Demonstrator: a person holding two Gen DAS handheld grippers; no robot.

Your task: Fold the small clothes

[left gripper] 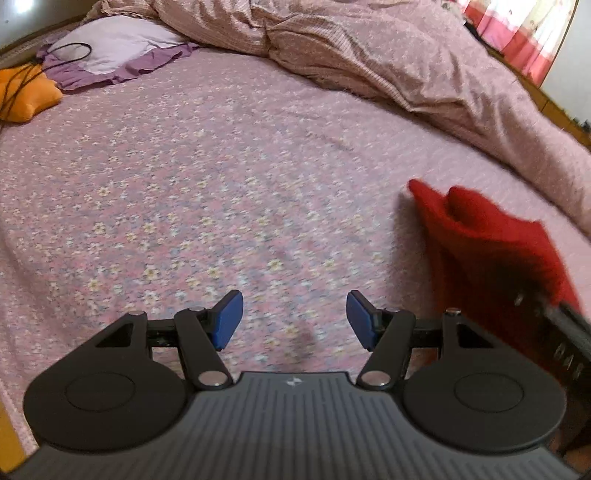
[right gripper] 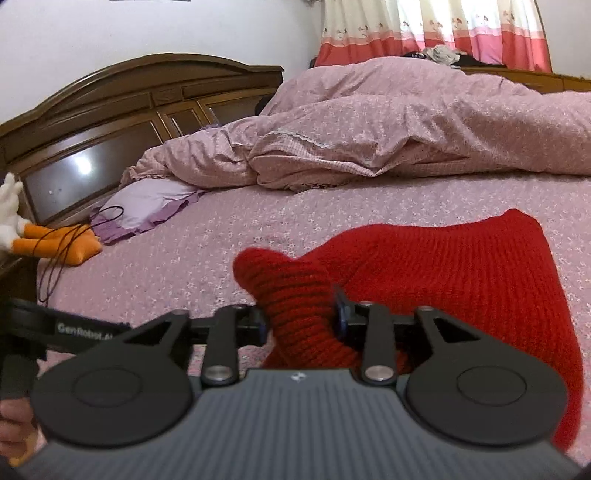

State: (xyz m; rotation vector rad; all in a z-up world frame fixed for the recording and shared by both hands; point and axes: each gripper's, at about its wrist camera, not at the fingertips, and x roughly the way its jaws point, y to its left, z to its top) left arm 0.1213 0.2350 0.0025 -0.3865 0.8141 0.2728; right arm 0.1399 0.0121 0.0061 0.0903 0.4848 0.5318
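red knit garment (right gripper: 461, 280) between right hand-held gripper (right gripper: 301, 319) pads

The red knitted garment (right gripper: 461, 280) runs under the right gripper's black body in the right wrist view, its near edge hidden. A bunched fold covers the right gripper (right gripper: 301, 321) pads; contact cannot be confirmed. In the left wrist view the garment is motion-blurred and cut by the right edge. The white and orange plush toy (right gripper: 22, 229) is cut by the left edge. A hand (right gripper: 14, 421) shows only partly at lower left. Items before the striped curtain (right gripper: 436, 33) are too small to identify.
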